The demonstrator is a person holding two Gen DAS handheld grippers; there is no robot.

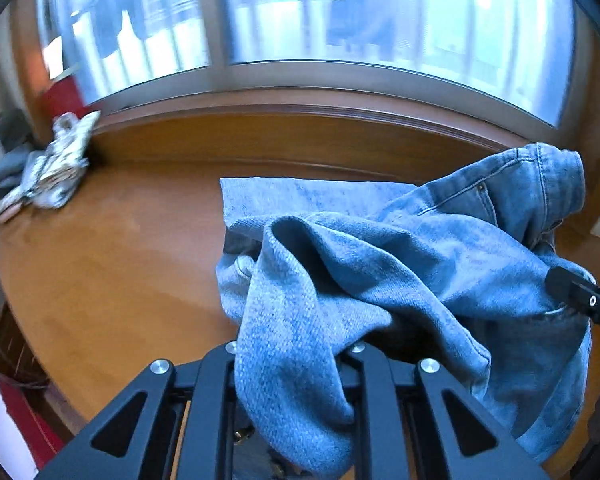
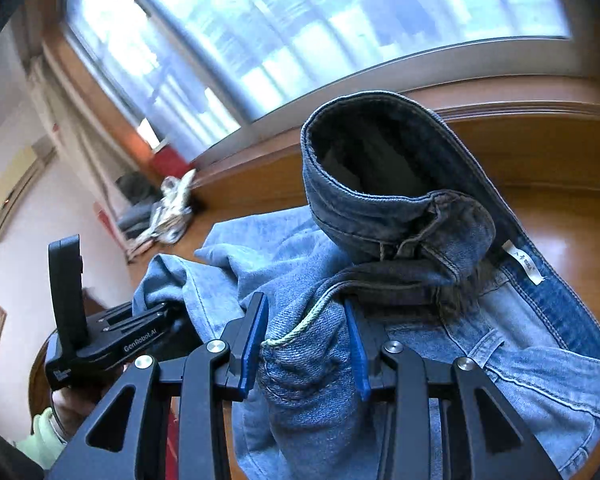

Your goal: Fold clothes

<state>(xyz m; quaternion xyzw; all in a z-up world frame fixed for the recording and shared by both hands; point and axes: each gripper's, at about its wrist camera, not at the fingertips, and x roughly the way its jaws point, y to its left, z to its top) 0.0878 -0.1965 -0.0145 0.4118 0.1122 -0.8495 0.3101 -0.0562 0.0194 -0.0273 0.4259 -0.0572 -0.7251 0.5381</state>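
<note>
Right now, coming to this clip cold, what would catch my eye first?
The blue jeans, bunched and lifted off the wooden surface, fill the middle of both views. Each claw is shut on denim: the right claw pinches a thick seamed fold between its blue pads, the left claw a paler fold. Behind runs a bright window, with a small heap of other clothes at far left.

Both wrist views close over jeans (image 1: 380,264), angled down toward window (image 1: 300,12); right view tilted
</note>
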